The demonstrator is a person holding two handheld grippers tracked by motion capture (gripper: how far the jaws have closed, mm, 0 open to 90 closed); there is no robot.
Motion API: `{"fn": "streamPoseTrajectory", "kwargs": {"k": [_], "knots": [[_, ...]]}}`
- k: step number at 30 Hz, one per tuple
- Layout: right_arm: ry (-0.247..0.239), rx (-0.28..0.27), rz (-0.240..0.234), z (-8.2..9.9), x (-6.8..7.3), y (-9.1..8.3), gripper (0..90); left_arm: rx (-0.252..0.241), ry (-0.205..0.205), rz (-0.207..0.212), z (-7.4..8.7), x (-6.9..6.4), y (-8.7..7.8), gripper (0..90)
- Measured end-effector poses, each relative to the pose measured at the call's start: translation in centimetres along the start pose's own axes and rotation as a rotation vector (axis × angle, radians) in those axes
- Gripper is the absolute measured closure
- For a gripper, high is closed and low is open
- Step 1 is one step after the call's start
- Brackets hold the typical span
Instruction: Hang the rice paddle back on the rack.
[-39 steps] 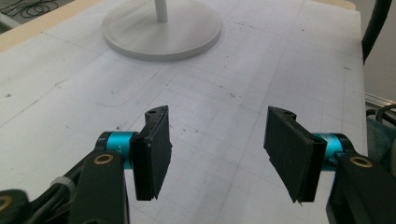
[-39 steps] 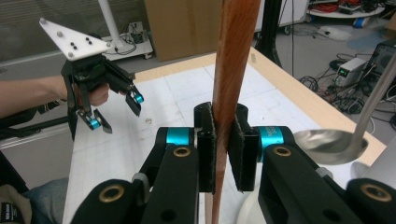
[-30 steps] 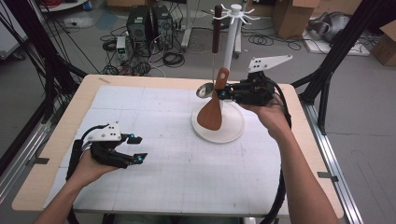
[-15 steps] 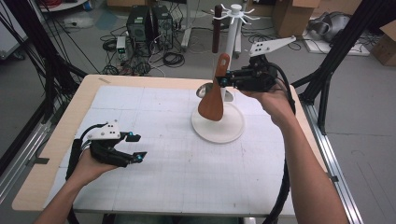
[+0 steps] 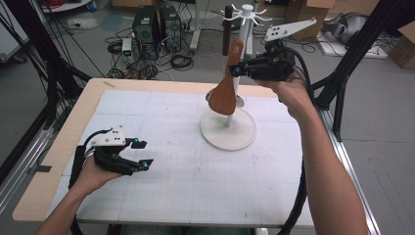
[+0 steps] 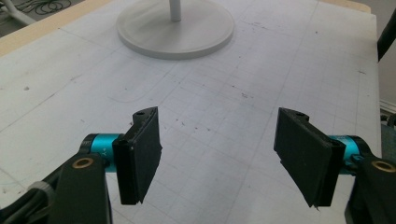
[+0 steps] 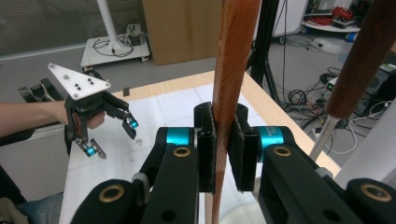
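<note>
Gripping the wooden spatula [image 5: 226,88] by its handle, right gripper [image 5: 238,71] jaws pinched tight; blade hides part of white rack [image 5: 230,128]. Left gripper [image 5: 142,154] near-left, jaws just opening, spread, nothing between.

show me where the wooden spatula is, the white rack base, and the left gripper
wooden spatula [image 5: 224,95]: high view, on its broad blade.
white rack base [image 5: 215,133]: high view, on the bare left part of the round disc.
left gripper [image 5: 143,153]: high view, midway between its open fingertips.
</note>
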State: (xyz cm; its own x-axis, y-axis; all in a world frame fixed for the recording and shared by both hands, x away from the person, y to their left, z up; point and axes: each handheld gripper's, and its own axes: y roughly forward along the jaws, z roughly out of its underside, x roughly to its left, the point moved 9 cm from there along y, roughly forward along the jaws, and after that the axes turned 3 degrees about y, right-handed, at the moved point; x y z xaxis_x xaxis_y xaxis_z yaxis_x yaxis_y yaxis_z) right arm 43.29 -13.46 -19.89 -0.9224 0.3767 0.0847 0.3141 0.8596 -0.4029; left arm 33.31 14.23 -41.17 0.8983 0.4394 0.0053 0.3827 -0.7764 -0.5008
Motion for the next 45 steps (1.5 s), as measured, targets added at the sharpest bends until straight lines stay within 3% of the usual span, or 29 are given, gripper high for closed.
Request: {"fn": "streamPoseTrajectory", "kwargs": {"k": [14,39,45], "knots": [[0.003,-0.002,0.036,-2.6,-1.3,-0.8,82.9,-0.002,-0.001,0.005,0.1,0.0,0.0,31.7],[0.048,-0.004,0.081,-2.8,-3.6,-0.6,82.8,-0.001,0.0,0.006,0.1,-0.1,0.0,31.7],[0.052,-0.009,0.089,-2.6,-3.5,-0.6,82.3,-0.002,0.001,0.008,0.1,-0.2,0.0,31.7]]}}
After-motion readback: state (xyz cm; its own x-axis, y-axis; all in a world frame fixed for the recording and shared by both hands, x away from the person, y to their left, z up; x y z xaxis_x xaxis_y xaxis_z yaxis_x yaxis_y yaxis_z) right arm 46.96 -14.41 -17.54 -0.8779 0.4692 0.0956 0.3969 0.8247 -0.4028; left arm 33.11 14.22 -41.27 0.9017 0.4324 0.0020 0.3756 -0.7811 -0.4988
